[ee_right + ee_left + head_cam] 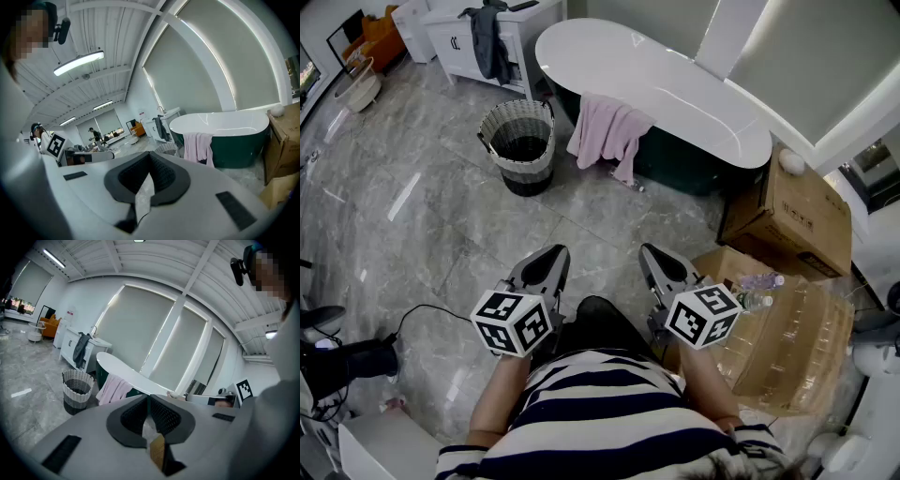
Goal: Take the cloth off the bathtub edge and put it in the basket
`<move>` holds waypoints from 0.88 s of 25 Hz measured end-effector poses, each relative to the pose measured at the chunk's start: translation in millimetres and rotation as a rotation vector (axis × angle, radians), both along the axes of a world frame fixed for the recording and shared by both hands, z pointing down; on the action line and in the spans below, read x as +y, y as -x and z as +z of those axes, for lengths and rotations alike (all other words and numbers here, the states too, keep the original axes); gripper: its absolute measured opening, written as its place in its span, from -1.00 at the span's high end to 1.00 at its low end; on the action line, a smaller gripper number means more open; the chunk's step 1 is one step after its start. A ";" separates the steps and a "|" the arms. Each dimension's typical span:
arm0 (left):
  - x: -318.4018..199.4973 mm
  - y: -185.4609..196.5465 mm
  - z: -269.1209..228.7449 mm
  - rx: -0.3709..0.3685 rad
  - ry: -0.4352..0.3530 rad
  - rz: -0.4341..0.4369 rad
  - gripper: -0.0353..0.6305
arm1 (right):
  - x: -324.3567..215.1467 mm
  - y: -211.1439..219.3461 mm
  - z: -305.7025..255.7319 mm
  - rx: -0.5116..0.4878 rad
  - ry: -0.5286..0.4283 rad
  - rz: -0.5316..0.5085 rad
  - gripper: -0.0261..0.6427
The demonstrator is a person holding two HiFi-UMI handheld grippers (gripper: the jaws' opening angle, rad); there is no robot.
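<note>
Pink cloth [607, 131] hangs over the near rim of the white bathtub [675, 89], draped down its dark green side, with the lower corner close to the floor. Just to its left, on the grey marble floor [422, 234], stands the woven basket [518, 145], apart from the tub, with nothing visible inside it. From the right gripper view the cloth [198, 147] falls in two folds against the tub.

The person in a striped shirt [600, 412] stands well back from the tub, both tools held out side by side and tipped a little downward. The left gripper [546, 272] is clenched, its jaws pressed together with nothing between them. The right gripper [661, 267] is the same, jaws together and empty. Neither is near the cloth.

Cardboard boxes [797, 216] sit to the right beside the end of the tub. A white cabinet [525, 33] with a dark garment [492, 42] thrown over it stands beyond the basket.
</note>
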State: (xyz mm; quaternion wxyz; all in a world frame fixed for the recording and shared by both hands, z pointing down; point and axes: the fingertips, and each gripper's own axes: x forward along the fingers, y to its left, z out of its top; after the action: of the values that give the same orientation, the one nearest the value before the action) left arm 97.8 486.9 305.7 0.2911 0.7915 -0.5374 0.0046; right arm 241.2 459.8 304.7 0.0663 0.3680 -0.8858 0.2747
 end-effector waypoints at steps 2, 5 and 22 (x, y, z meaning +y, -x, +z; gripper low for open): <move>-2.4 -2.3 1.1 0.002 0.001 -0.006 0.79 | -3.3 -2.9 1.8 0.002 0.002 0.000 0.84; -7.8 -7.2 3.7 0.012 0.004 -0.014 0.79 | -9.2 -9.1 4.0 -0.017 0.010 0.002 0.84; -27.7 -15.6 16.6 0.016 0.011 -0.104 0.79 | -36.6 -26.0 34.8 -0.008 0.062 -0.059 0.84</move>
State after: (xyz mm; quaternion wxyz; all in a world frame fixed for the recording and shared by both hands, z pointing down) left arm 113.4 459.2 322.3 0.2995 0.7609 -0.5754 -0.0136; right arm 267.2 423.2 339.5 0.0824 0.3384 -0.8877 0.3012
